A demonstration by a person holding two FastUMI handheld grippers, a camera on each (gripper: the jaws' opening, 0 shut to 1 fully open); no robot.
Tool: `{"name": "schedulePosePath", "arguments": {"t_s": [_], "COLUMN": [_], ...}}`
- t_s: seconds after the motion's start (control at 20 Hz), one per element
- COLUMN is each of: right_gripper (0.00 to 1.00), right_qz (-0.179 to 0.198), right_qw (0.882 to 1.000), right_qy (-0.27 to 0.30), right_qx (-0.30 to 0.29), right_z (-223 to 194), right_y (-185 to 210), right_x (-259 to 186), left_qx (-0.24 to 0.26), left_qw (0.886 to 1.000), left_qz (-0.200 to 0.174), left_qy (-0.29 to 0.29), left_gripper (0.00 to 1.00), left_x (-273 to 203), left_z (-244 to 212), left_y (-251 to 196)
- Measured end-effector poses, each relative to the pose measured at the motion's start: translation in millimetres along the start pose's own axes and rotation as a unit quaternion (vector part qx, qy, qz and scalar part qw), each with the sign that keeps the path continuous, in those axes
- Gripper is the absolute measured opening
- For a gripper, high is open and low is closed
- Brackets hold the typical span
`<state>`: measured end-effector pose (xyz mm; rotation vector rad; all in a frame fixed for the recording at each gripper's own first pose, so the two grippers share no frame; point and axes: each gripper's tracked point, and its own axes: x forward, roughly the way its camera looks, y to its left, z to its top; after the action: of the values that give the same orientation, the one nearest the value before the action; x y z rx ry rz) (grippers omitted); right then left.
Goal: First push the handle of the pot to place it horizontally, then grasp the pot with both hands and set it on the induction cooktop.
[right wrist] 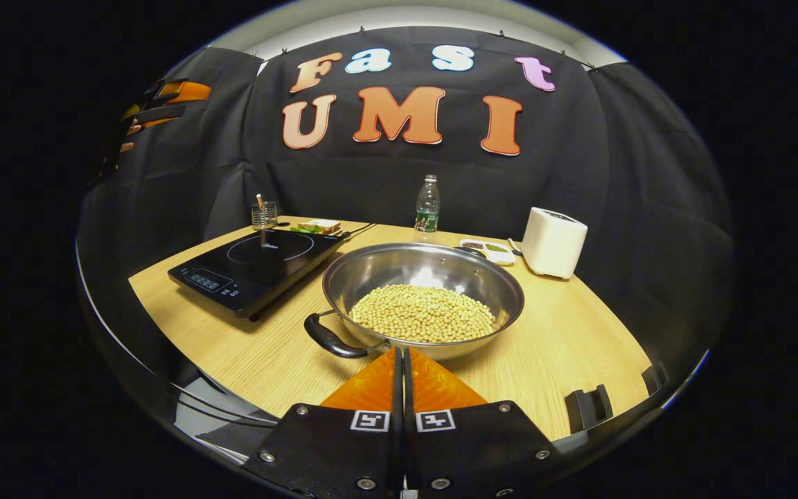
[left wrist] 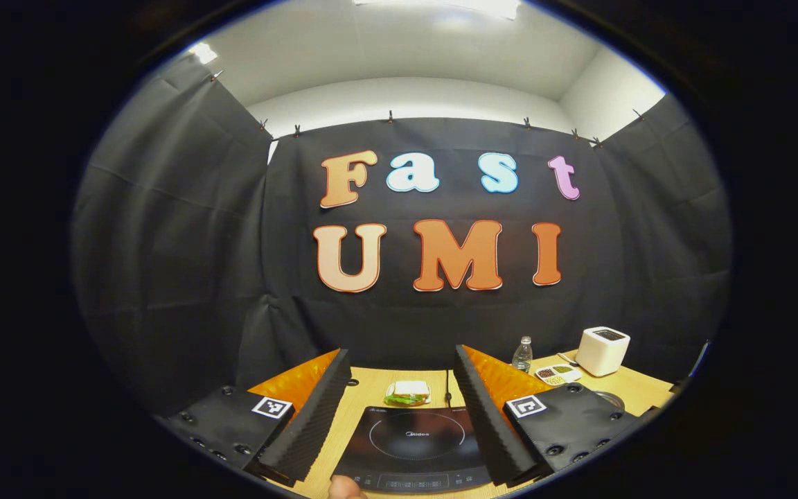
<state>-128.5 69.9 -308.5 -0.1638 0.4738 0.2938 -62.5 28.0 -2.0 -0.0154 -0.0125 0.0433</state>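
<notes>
**Beside the pot handle, ready to push**

Nearest to us in the right gripper view, our right gripper (right wrist: 400,367) has its fingers pressed together with nothing between them, the tips just in front of the pot (right wrist: 424,294). This steel pot sits on the wooden table (right wrist: 565,339) and holds a heap of pale beans (right wrist: 422,313). Its dark handle (right wrist: 330,339) juts toward us and to the left of the pot, just beside our closed tips. We judge the push has yet to finish, so we should lay the closed fingers flat against the handle's side and sweep slowly, keeping the beans from spilling. Left of the pot and a little farther back lies the induction cooktop (right wrist: 253,267), its surface bare. Behind the pot stand a water bottle (right wrist: 427,204) and a white toaster (right wrist: 553,242).

In the left gripper view, our left gripper (left wrist: 402,409) is spread wide, hovering over the cooktop.
</notes>
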Motion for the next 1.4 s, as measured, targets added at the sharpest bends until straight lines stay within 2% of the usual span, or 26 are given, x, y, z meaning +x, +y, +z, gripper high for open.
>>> {"name": "schedulePosePath", "arguments": {"t_s": [0.3, 0.6, 1.4], "right_gripper": [0.00, 0.00, 0.00], "right_qz": [0.021, 0.027, 0.080], "right_qw": [0.999, 0.999, 0.995], "right_qy": [0.028, 0.039, 0.053], "right_qx": [-0.009, -0.018, -0.010], "right_z": [-14.9, -16.9, 4.0], "right_y": [19.1, 30.6, 91.4], "right_x": [15.1, 23.7, 58.2], "left_qx": [0.003, 0.003, -0.005], "left_qw": [1.000, 1.000, 1.000], "left_qz": [0.002, 0.005, 0.019], "left_qy": [0.000, -0.002, 0.012], "left_gripper": [0.97, 0.96, 0.96], "left_x": [-0.3, -0.8, 10.6], "left_z": [-0.7, -0.5, -14.7], "left_y": [7.6, 16.4, 50.1]}}
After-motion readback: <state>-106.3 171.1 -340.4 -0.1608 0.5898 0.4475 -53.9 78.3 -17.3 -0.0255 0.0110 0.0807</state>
